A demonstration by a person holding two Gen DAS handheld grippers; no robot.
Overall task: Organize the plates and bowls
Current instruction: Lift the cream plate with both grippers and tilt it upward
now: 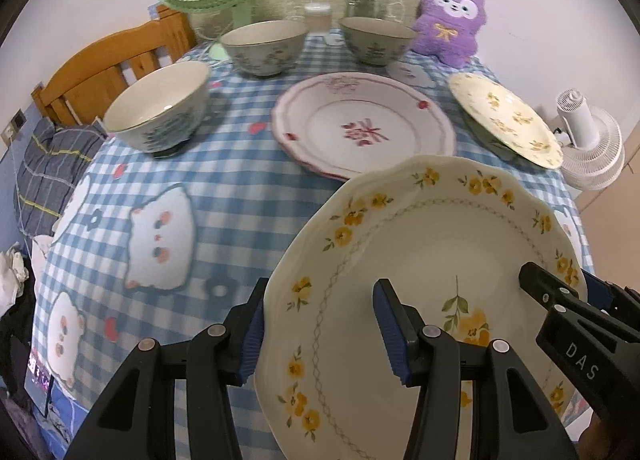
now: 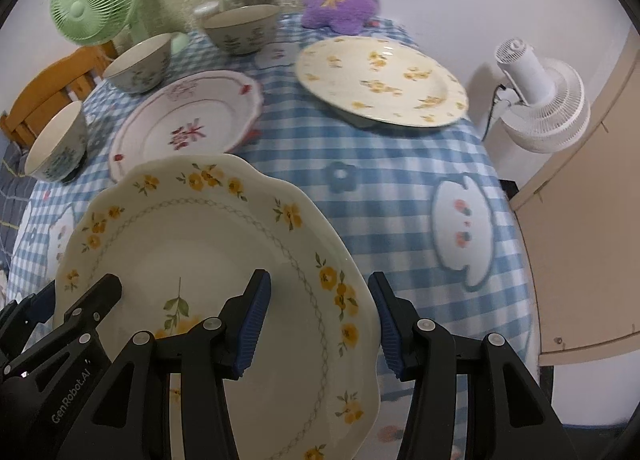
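Two-handed carry of a scalloped yellow-flowered plate (image 1: 420,260), held above the checked tablecloth (image 1: 224,188) on the near side of the pink-flowered plate (image 1: 362,128). The left gripper (image 1: 320,332) straddles the plate's left rim, jaws about half open and closed across the rim, 1 pad outside and 1 on the inner face; the right gripper (image 2: 318,324) does the same on the right rim. Both point steeply downward, tilted toward the pink-flowered plate. Judged as glazed ceramic, the plate is stiff, moderately heavy, slick and chip-prone, so opposite rim grips suit it best. Beyond the pink-flowered plate stand 3 bowls (image 1: 160,108); a second yellow-flowered plate (image 2: 380,80) lies to its right, apparently propped on something.
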